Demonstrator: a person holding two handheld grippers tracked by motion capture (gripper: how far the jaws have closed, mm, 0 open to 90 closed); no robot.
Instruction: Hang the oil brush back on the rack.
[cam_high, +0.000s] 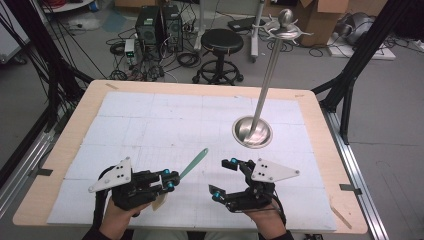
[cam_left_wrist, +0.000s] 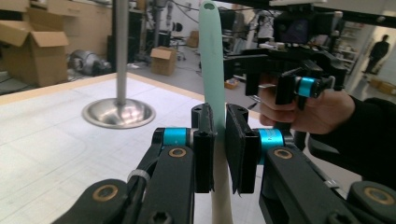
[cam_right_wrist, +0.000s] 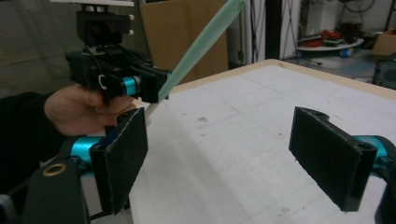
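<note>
White gridded matting covers the desk (cam_high: 150, 107), with bare wooden margins on all sides and wide open surface across the left and centre. A steel stand (cam_high: 252, 131) with a round base sits right of centre, well apart from both hands. Left tongs (cam_high: 170, 180) are clamped shut on a pale green spatula (cam_high: 194, 164), its handle angling up and away above the matting. Right tongs (cam_high: 223, 178) stand wide open, holding nothing, near the front edge.
</note>
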